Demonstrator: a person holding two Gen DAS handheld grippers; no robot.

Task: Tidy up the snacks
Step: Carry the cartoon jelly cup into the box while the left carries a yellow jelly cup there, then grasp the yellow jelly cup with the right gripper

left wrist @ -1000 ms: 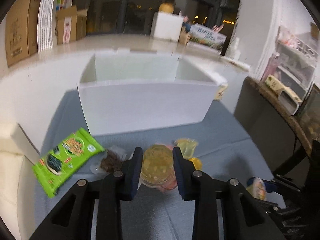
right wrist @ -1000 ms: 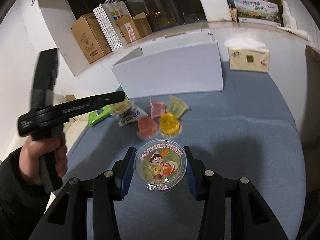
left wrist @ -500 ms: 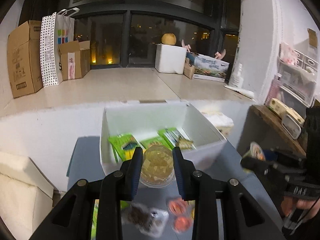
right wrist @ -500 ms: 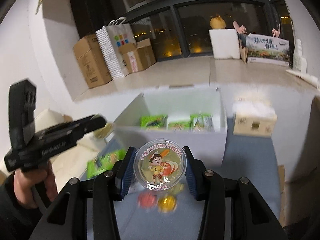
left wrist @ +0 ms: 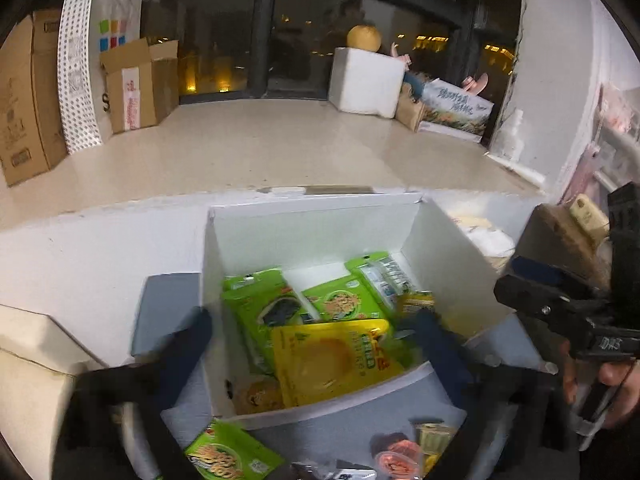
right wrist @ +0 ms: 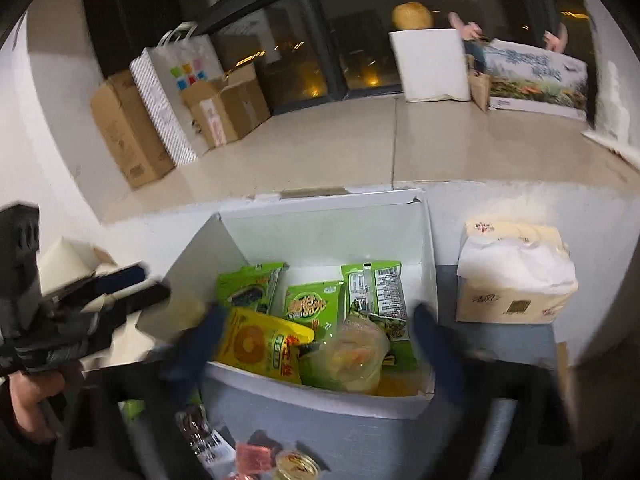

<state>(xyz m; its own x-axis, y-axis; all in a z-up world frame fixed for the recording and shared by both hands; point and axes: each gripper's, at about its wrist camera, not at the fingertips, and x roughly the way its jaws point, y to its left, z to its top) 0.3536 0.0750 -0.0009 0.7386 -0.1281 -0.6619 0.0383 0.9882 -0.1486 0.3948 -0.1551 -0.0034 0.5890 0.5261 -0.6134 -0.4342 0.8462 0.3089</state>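
Note:
A white box (left wrist: 312, 224) (right wrist: 332, 220) stands on the blue-grey table and holds green snack packets (left wrist: 340, 300) (right wrist: 312, 300), a yellow packet (left wrist: 336, 360) (right wrist: 260, 344) and a clear jelly cup (right wrist: 356, 356). My left gripper (left wrist: 316, 332) hangs over the box, open wide and empty, its fingers blurred. My right gripper (right wrist: 316, 328) is also open wide over the box, with the jelly cup lying in the box between its fingers. Each gripper shows from the side in the other's view (left wrist: 560, 304) (right wrist: 80, 300).
Loose snacks lie on the table in front of the box: a green packet (left wrist: 228, 456), red jelly cups (left wrist: 396, 456) (right wrist: 252, 456) and a dark wrapped snack (right wrist: 200, 428). A tissue pack (right wrist: 516, 276) sits right of the box. Cardboard boxes (left wrist: 28, 92) stand on the ledge behind.
Both grippers moved forward over the box and opened. The jelly cups they held have dropped out; one lies in the box under the right gripper.

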